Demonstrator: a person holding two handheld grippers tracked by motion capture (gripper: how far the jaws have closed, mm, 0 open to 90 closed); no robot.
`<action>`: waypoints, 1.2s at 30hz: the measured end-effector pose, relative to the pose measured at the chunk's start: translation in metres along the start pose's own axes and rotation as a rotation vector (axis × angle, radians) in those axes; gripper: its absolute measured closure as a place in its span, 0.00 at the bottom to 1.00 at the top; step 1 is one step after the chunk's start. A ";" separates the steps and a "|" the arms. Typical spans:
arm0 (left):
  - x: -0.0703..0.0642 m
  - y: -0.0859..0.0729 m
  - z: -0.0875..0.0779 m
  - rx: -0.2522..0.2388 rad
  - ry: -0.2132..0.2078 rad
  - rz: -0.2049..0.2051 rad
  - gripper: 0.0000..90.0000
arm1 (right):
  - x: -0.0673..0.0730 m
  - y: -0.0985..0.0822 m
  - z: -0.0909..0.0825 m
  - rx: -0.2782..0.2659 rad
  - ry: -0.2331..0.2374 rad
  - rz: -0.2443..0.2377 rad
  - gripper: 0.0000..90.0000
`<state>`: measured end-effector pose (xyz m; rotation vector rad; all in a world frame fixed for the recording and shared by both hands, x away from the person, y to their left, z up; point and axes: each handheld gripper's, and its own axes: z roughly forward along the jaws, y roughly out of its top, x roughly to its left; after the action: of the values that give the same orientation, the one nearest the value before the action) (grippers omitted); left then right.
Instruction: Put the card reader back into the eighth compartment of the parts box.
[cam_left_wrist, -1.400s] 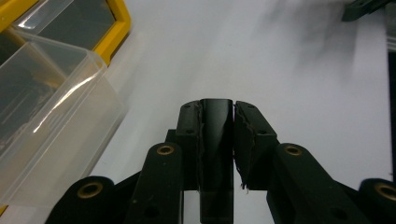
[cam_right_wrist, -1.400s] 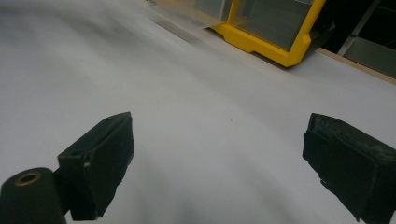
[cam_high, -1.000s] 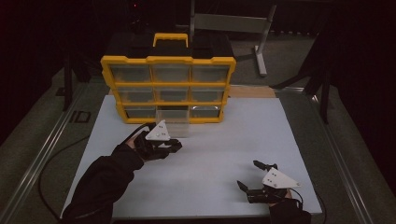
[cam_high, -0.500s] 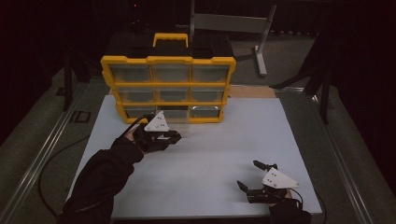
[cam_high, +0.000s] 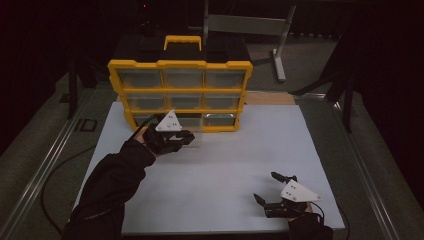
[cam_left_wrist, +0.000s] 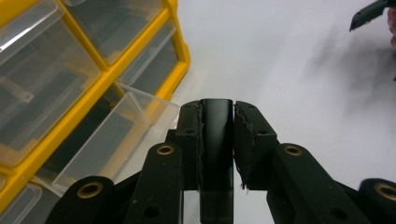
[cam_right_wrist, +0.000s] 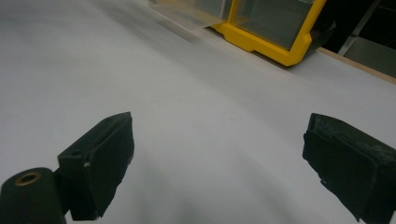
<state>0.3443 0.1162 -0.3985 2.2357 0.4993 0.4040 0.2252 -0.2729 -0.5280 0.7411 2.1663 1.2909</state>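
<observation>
Two grippers work over a white table (cam_high: 215, 165) in the high view. At twelve o'clock stands a yellow organizer (cam_high: 180, 95) with nine clear drawers. The left gripper (cam_high: 186, 136) hovers just in front of its bottom row, at about ten o'clock from the table's middle, with the middle bottom drawer (cam_high: 192, 131) pulled partly out toward it. The right gripper (cam_high: 272, 192) rests low at five o'clock, well apart from the organizer.

In the left gripper view, the jaws are clenched on a small black block (cam_left_wrist: 215, 140), upright between the pads. The open drawer (cam_left_wrist: 116, 135) lies at nine o'clock of the jaws, just beside them, and looks empty as far as its clear walls show.

In the right gripper view, the right gripper's pads stand wide apart, released, with bare table between them and the organizer's corner (cam_right_wrist: 275, 32) far off at one o'clock.

As I judge it, the drawer is already open and the block already grasped; what is left is to bring the block over the drawer, let it go, and push the drawer shut.
</observation>
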 end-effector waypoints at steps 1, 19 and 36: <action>0.000 0.001 0.000 -0.001 0.009 0.003 0.81 | 0.000 0.000 0.000 0.000 -0.001 -0.001 0.10; 0.017 0.002 0.004 -0.118 0.086 -0.082 0.81 | 0.000 0.000 0.001 0.001 0.002 -0.004 0.10; 0.031 -0.009 0.020 -0.200 0.166 -0.152 0.81 | 0.001 0.000 0.001 0.003 0.003 -0.007 0.10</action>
<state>0.3783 0.1237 -0.4137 1.9668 0.6811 0.5386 0.2252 -0.2715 -0.5286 0.7330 2.1720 1.2858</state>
